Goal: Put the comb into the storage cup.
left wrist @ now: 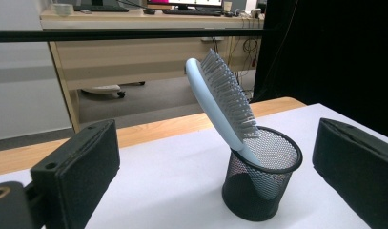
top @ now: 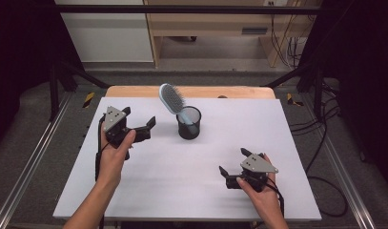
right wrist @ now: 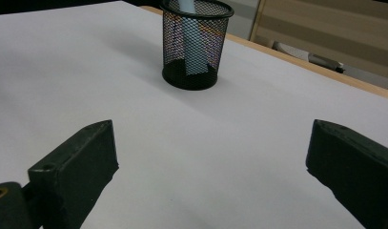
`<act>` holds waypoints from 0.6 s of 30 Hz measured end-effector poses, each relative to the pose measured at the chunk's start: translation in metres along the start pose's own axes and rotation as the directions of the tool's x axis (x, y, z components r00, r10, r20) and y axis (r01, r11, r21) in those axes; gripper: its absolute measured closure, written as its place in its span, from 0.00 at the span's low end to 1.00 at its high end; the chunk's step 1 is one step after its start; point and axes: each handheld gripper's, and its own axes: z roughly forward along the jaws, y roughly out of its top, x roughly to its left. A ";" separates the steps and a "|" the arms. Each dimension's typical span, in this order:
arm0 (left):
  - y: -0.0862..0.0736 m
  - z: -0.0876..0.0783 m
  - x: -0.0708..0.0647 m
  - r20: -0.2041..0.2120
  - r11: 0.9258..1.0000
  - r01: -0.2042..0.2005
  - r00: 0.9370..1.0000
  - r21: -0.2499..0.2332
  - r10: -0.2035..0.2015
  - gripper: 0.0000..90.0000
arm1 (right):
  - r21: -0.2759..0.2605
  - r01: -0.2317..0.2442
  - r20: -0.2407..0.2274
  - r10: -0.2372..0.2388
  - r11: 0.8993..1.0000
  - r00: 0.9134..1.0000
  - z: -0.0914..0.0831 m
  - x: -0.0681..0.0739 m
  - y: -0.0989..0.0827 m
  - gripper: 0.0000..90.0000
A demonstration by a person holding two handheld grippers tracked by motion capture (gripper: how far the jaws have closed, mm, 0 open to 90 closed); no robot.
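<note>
Hairbrush stands handle-down in the black mesh cup, head tilted toward the table's far-left corner; cup sits near the far edge, about mid-width. Left tool just left of the cup, jaws wide apart, holding nothing. Right tool near the front-right corner, jaws spread, empty.

A white sheet covers most of the wooden table. Upper middle of the high view: a light wood desk. Black cables lie on the grey floor at right, w/ metal rails at left.
</note>
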 end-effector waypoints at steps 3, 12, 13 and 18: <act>0.002 -0.002 0.001 -0.003 1.000 0.001 1.000 -0.005 -0.001 0.02 | -0.004 -0.004 0.002 0.004 1.000 1.000 -0.001 -0.001 0.000 0.04; 0.008 -0.011 0.002 -0.008 1.000 -0.013 1.000 -0.013 0.013 0.02 | -0.004 -0.007 0.003 0.007 1.000 1.000 0.000 -0.001 0.000 0.04; 0.010 -0.012 0.003 -0.008 1.000 -0.013 1.000 -0.016 0.012 0.02 | -0.005 -0.008 0.003 0.008 1.000 1.000 -0.001 -0.001 0.000 0.04; 0.017 -0.017 0.003 -0.006 1.000 -0.015 1.000 -0.028 0.015 0.02 | -0.005 -0.010 0.004 0.010 1.000 1.000 -0.001 -0.002 0.000 0.04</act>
